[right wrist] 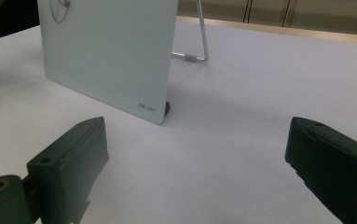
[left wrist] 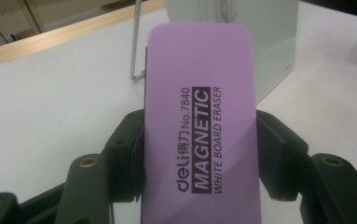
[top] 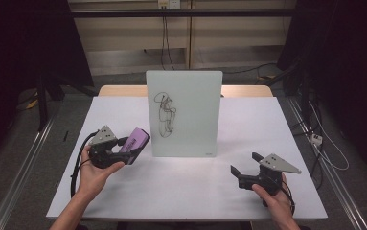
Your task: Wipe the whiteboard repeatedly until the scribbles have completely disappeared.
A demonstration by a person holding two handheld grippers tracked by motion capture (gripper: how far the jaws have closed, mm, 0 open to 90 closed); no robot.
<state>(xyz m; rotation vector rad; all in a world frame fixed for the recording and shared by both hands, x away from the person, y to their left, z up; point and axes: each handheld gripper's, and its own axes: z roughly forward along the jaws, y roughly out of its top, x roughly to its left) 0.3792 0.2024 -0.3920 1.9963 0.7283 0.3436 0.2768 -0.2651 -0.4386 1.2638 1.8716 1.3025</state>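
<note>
Right hand-held gripper [top: 244, 164]: held low over the near right part of the table [top: 248, 120]; its jaws are spread wide and nothing is held between them.
Left hand-held gripper [top: 134, 146]: held at the near left of the table; its jaws are pressed on the two long sides of the purple eraser [top: 135, 141].
Purple eraser: lifted off the table, tipped up and pointed toward the white board [top: 183, 112]; "MAGNETIC WHITE BOARD ERASER" can be read on it in the left gripper view.
Open room near: bare white table is seen between the two grippers and in front of the board.
White board: stood up in the middle of the table on a thin wire stand [right wrist: 199, 44]; a dark scribble [top: 165, 114] is drawn on its left half.
Gap: the eraser tip is close to the board's lower left edge, not touching.
Far edge: a wooden strip [top: 246, 90] is seen behind the board.
</note>
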